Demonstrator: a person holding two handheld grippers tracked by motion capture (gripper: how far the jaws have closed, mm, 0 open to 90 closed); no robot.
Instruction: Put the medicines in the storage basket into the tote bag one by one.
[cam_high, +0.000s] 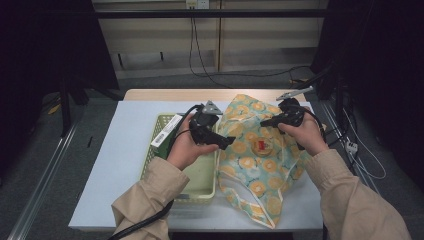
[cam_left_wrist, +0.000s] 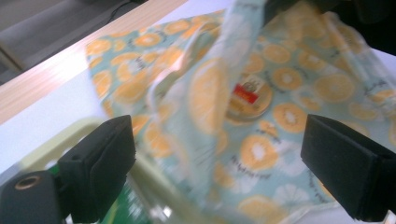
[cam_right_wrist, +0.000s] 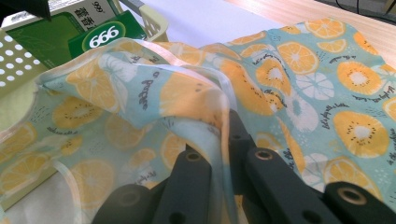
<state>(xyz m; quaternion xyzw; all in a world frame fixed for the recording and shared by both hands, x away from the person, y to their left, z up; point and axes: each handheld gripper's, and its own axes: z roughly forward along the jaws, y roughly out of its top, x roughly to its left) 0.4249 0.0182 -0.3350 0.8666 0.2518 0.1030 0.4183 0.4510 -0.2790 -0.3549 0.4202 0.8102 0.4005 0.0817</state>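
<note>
I find the fruit-print cloth bag (cam_high: 255, 155) lying on the white table cover (cam_high: 115, 165), right of the green basket (cam_high: 165, 122). Its long axis runs from the far table edge toward my side, slanting slightly right; the ribbon ties trail at the near end.

My right gripper (cam_high: 270, 121) sits at the bag's far part. In the right gripper view its jaws are pinched together on a fold of the bag's hem (cam_right_wrist: 219, 121), cloth and white edging caught between them. My left gripper (cam_high: 227, 142) hovers at the bag's left edge, just beside the basket; the left gripper view shows its jaws spread wide with nothing between them, and a lifted strip of cloth blurred ahead.

The left gripper view shows a round badge with a red label (cam_left_wrist: 247, 95) on the bag, seen in the high view as a small spot.

The basket holds a green carton (cam_right_wrist: 70, 35); the right gripper view shows "999" printed on it, unreadable from above.
</note>
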